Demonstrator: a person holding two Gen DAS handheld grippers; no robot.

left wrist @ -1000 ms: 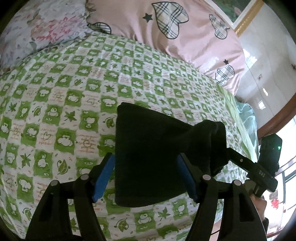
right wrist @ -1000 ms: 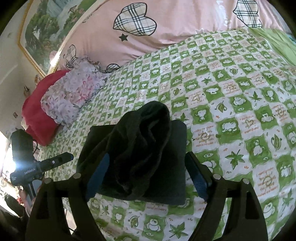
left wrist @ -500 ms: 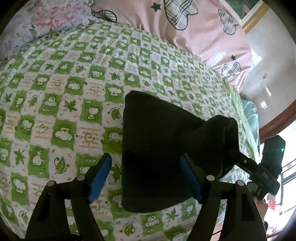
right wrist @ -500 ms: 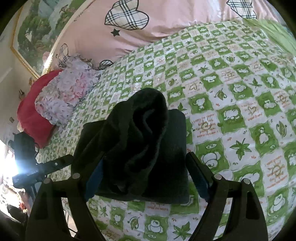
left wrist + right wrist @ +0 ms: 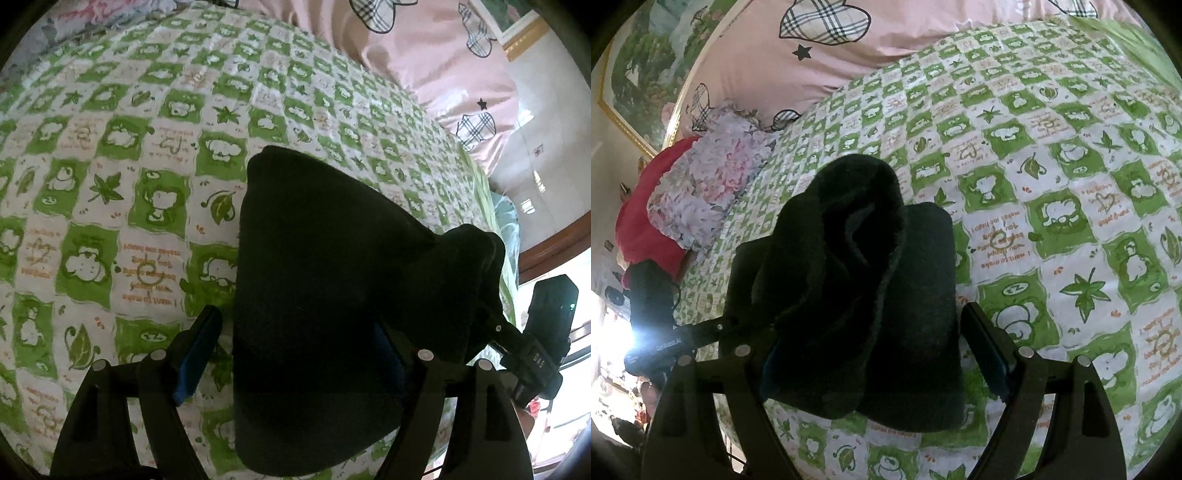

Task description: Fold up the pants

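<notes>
The dark folded pants lie on the green-and-white checked bedsheet. My left gripper straddles their near end with its jaws opening. Its left blue pad stands clear of the cloth, and the cloth hides the right pad. In the right wrist view the pants rise in a bunched fold draped over the left finger of my right gripper. That gripper's jaws stand wide, and its right finger sits just beside the cloth. Each view also shows the other gripper at its edge: the right gripper and the left gripper.
A pink quilt with plaid hearts lies along the head of the bed. A floral pillow rests on a red one at the left. A framed picture hangs behind, and a white wall stands to the right.
Both grippers have sunk closer to the bed with the pants. The left gripper's jaws have widened, and its left pad has come away from the pants' edge.
</notes>
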